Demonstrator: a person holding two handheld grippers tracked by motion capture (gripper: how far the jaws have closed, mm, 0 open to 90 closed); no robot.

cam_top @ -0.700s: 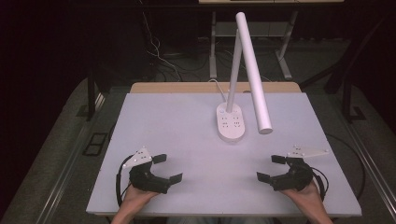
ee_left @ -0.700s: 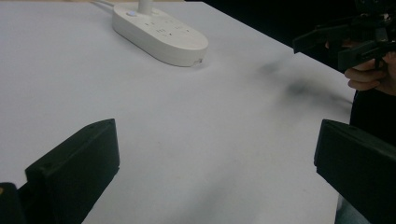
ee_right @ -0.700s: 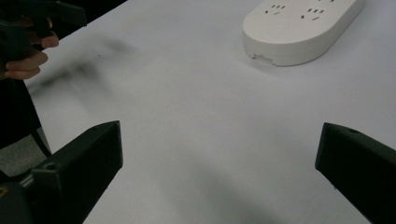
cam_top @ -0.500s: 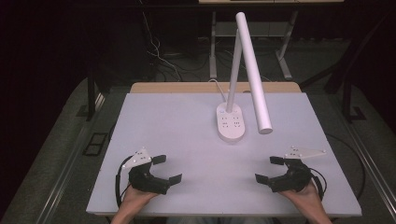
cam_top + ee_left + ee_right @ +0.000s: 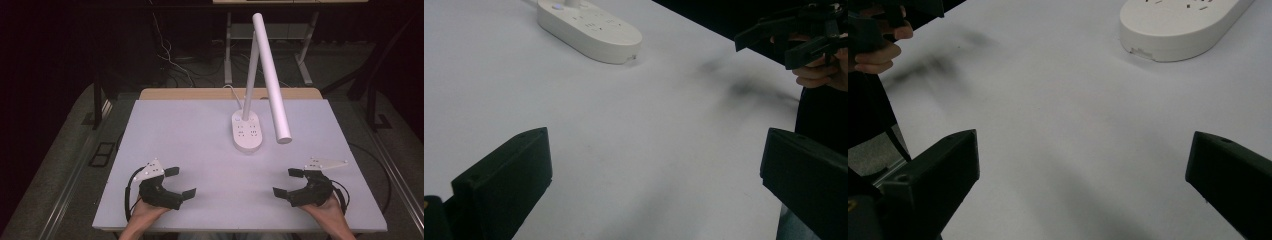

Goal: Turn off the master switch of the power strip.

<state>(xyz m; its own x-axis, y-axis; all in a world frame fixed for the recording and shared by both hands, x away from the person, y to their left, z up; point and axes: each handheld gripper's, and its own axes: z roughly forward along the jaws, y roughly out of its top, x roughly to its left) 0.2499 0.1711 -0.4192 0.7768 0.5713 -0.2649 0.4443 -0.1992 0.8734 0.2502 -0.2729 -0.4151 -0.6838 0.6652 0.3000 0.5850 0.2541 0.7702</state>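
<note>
Near the table's (image 5: 200, 130) front edge, the left gripper (image 5: 180, 182) and right gripper (image 5: 286, 182) rest wide open, empty, facing inward; the white lamp (image 5: 247, 131), apparently unlit, stands toward the back edge.

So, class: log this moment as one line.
left gripper: open, empty | right gripper: open, empty | desk lamp: untouched, mid-table

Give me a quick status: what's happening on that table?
Left gripper open, empty. Right gripper open, empty. Desk lamp untouched, standing mid-table. Nothing in between.
</note>
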